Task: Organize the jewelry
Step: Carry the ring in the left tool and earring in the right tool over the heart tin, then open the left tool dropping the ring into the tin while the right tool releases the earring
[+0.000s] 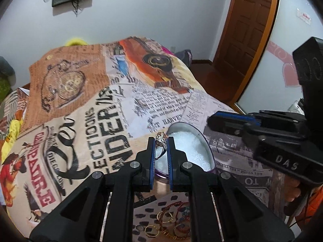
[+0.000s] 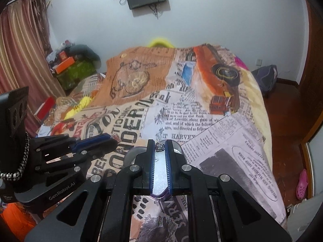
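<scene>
Newsprint-patterned bedspread (image 1: 84, 121) carries a white-lined oval tin (image 1: 191, 147). Left gripper (image 1: 161, 141) clamps a jewelled gold ring (image 1: 160, 139), right gripper (image 2: 159, 144) a small dark ring (image 2: 159, 146). Loose gold rings (image 1: 167, 224) remain unsorted.

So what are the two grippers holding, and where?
The left gripper pinches a jewelled ring by its band sides. The right gripper grips a small dark piece of jewellery at its fingertips.
</scene>
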{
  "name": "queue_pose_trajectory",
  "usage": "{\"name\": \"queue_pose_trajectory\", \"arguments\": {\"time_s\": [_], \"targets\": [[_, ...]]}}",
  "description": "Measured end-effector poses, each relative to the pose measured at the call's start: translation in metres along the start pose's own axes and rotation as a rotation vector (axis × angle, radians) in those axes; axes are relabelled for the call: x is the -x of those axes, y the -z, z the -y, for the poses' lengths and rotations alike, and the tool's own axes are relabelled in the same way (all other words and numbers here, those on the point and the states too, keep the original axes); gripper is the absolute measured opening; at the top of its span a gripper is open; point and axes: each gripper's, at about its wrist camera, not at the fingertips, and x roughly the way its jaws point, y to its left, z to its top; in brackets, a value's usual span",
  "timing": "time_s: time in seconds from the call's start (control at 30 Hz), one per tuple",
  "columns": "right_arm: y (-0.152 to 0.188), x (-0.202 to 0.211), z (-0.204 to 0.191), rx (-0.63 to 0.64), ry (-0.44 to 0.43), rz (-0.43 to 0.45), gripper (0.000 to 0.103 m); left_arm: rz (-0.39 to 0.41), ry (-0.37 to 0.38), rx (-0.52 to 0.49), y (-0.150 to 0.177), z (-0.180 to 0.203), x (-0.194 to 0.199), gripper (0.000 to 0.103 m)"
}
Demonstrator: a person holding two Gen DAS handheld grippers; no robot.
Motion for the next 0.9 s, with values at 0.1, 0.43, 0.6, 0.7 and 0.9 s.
{"name": "queue_pose_trajectory", "arguments": {"time_s": [0.1, 0.43, 0.6, 0.7, 0.9], "targets": [[0.002, -0.012, 0.004, -0.003, -0.002, -0.037, 0.009, -0.032, 0.017, -0.006, 0.001, 0.002, -0.012, 0.009], [0.004, -0.032, 0.006, 0.032, 0.01, -0.1, 0.009, -0.076, 0.041, -0.026, 0.003, 0.008, -0.026, 0.009], [0.005, -0.035, 0.008, 0.032, 0.008, -0.109, 0.009, -0.074, 0.04, -0.029, 0.003, 0.008, -0.024, 0.009], [0.005, -0.036, 0.007, 0.039, 0.012, -0.111, 0.009, -0.072, 0.034, -0.031, 0.004, 0.007, -0.022, 0.009], [0.005, -0.035, 0.002, 0.06, 0.024, -0.122, 0.009, -0.067, 0.017, -0.036, 0.005, 0.006, -0.014, 0.01]]}}
